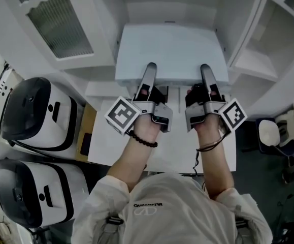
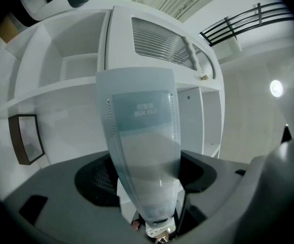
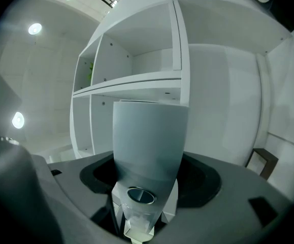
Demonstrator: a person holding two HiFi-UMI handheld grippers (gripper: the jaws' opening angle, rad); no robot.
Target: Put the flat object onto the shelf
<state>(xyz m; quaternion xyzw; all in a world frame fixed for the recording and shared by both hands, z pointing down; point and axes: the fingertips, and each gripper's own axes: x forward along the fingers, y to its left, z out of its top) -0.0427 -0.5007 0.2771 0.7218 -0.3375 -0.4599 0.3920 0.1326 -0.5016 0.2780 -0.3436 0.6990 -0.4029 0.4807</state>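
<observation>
The flat object is a pale blue box file, held level in front of me over the white shelf unit. My left gripper is shut on its near edge at the left. At the right of that same edge my right gripper is shut on it too. In the left gripper view the file's labelled spine rises between the jaws toward the shelf compartments. The right gripper view shows the file's edge clamped between the jaws below a shelf board.
Two white and black helmet-like devices sit at the left. A white table lies below my arms. A louvred cabinet door is at the upper left. A small dark frame leans in a lower compartment.
</observation>
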